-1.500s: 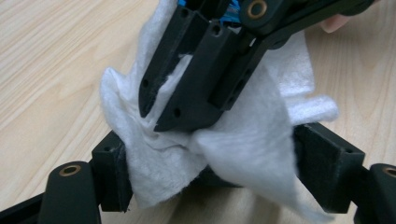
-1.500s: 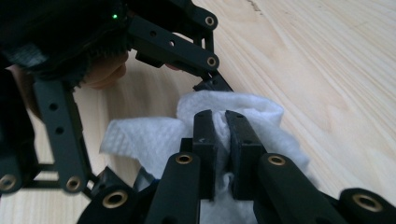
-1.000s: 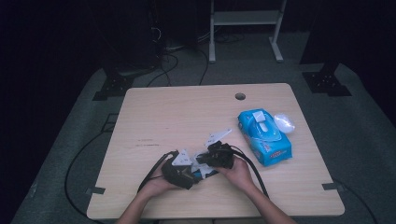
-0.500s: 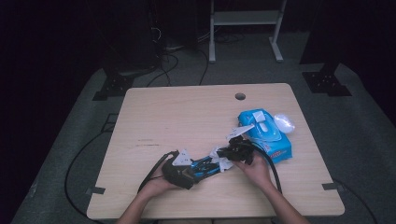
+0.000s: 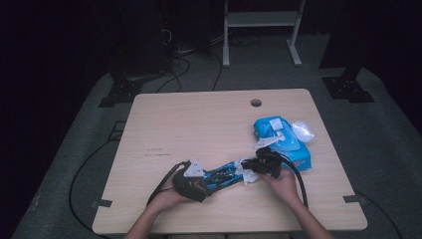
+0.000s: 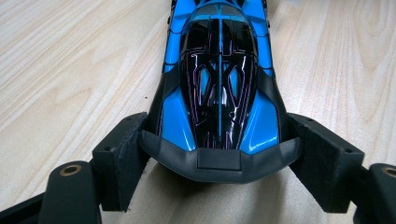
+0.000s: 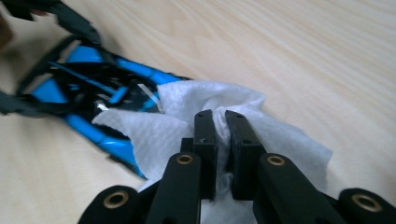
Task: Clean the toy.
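Toy car (image 6: 219, 93): blue body, black canopy with thin line pattern, black end bumper; lying flat on tabletop (image 5: 199, 129). White wipe (image 7: 187, 126): crumpled, draped over the car's far end.

Pale rectangular wooden bench (image 5: 199, 124) with a round hole (image 5: 256, 103) near its far edge, grey carpeted floor (image 5: 74, 164), black cables (image 5: 184, 64) trailing behind, white metal frame legs (image 5: 259, 30) at the back, black stand feet (image 5: 348, 87), dark unlit surroundings
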Demonstrator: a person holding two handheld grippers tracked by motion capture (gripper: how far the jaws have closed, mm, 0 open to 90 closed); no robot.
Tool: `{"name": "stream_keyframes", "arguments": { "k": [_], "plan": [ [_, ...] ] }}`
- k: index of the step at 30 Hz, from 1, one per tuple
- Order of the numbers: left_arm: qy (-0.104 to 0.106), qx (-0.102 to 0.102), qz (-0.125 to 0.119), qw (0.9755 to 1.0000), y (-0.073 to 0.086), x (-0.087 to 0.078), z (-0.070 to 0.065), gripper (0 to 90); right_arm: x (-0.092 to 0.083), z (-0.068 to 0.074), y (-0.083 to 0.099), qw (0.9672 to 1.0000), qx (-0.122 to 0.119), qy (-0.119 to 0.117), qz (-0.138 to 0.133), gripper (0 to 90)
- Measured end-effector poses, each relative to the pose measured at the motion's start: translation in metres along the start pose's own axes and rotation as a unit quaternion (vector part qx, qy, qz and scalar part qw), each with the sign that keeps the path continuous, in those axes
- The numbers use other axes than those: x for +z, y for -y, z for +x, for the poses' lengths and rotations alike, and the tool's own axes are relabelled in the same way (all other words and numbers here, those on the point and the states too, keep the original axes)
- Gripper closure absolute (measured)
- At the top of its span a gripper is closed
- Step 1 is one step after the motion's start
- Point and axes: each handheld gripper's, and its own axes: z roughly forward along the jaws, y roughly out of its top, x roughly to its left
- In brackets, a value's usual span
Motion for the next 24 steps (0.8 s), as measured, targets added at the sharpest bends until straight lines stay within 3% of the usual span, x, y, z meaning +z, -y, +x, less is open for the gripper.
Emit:
{"name": "stream_keyframes", "arguments": {
  "k": [3,4,6,10,12,14,16,20,24],
  "plan": [
    [0.001,0.003,0.003,1.0000,0.000,0.000,0.000,23.7,0.001,0.014,-0.002,0.9994,-0.026,-0.023,-0.002,82.5],
    [0.000,0.003,0.003,1.0000,0.000,0.000,0.000,23.7,0.002,0.024,-0.002,0.9984,-0.049,-0.027,0.004,82.4],
    [-0.001,0.002,0.003,1.0000,0.000,0.000,0.000,23.7,0.002,0.028,-0.001,0.9978,-0.061,-0.024,0.002,82.4],
    [-0.001,0.002,0.003,1.0000,0.000,0.000,0.000,23.7,-0.005,0.016,0.005,0.9989,-0.045,-0.005,0.010,82.4],
    [0.000,0.002,0.003,1.0000,0.000,0.000,0.000,23.7,-0.008,0.012,0.008,0.9995,-0.029,-0.009,0.012,82.4],
    [0.001,0.001,0.002,1.0000,0.000,0.000,0.001,23.7,-0.008,0.015,0.007,0.9993,-0.035,-0.013,0.009,82.4],
    [0.002,0.000,0.001,1.0000,0.000,0.000,0.001,23.7,-0.004,0.022,0.002,0.9987,-0.038,-0.033,-0.001,82.3],
    [0.001,-0.002,0.003,1.0000,-0.001,0.000,0.000,23.6,0.005,0.034,-0.004,0.9972,-0.058,-0.047,0.006,82.4],
    [0.014,-0.019,-0.007,0.9997,0.000,-0.001,0.002,23.5,0.003,0.030,-0.001,0.9974,-0.051,-0.050,0.005,82.4]
  ]
}}
